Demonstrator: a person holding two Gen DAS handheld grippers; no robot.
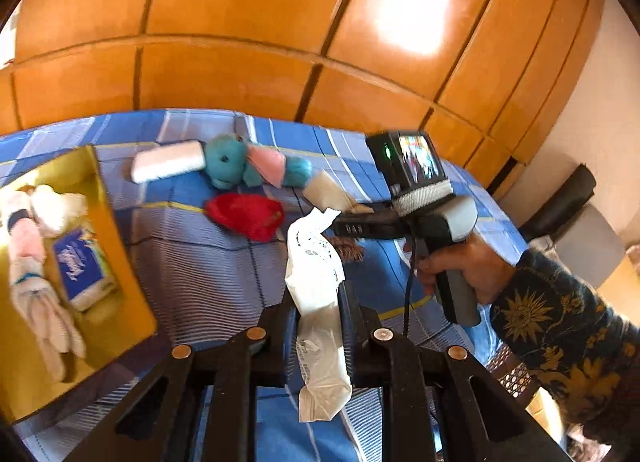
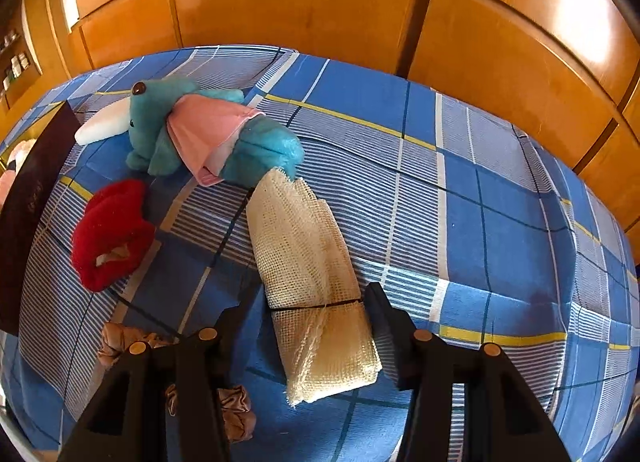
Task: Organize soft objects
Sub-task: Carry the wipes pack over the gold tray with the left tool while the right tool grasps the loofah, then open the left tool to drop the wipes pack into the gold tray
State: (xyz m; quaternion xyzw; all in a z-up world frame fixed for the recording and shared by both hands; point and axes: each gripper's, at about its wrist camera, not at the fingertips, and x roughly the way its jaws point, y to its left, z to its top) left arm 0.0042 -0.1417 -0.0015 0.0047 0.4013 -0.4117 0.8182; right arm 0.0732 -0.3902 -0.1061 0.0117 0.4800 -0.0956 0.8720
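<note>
The right gripper, jaws wide apart, straddles the mesh cloth lying lengthwise ahead on the bed, while the left gripper pinches a white plastic bag near the yellow box.

home bedroom: bed with blue plaid sheet, wooden wardrobe doors behind, plush toy on the bed.

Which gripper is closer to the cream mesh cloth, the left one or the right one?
Right. The right gripper has its fingers on both sides of the cream mesh cloth. The left gripper is farther away, holding a white plastic bag.
</note>
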